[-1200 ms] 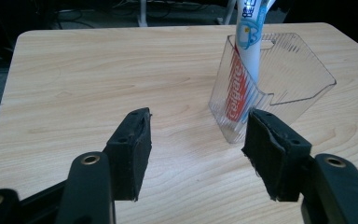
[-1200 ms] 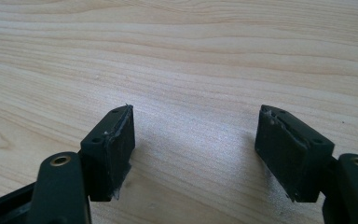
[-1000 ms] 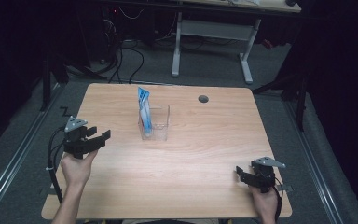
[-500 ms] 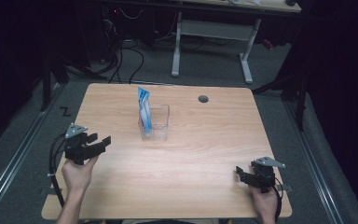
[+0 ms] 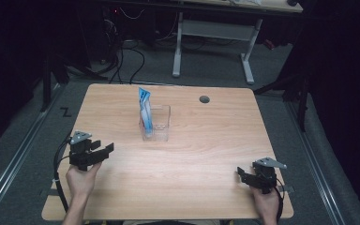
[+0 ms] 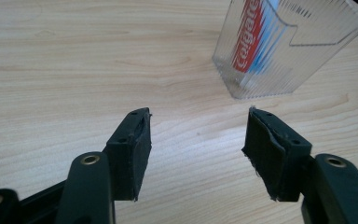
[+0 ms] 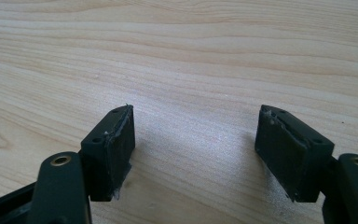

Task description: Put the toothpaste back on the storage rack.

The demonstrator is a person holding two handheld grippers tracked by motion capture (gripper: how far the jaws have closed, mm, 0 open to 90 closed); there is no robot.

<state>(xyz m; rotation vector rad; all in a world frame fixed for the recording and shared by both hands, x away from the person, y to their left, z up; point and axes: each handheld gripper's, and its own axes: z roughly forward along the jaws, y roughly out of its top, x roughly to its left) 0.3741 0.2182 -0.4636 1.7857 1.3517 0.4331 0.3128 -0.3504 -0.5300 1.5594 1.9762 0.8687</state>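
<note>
A clear ribbed plastic box (image 5: 155, 123) stands near the middle of the wooden table (image 5: 206, 140), with a blue, white and red toothpaste tube (image 5: 144, 108) upright in it. The same box (image 6: 286, 44) and tube (image 6: 251, 35) appear at the upper right of the left gripper view. My left gripper (image 5: 107, 150) hovers low over the table's left side, open and empty, its jaws pointing toward the box. Near the front right corner sits my right gripper (image 5: 240, 174), open with bare wood between its jaws. Its pads (image 7: 117, 144) frame nothing.
A round cable hole (image 5: 204, 99) lies at the table's back right. Behind the table stand a white desk frame (image 5: 213, 42) and loose cables (image 5: 131, 51) on the dark floor. Metal floor rails (image 5: 23, 150) run along both sides.
My left gripper has sunk toward the table and drawn nearer the front edge, jaws at the same spread. The right gripper has stayed put.
</note>
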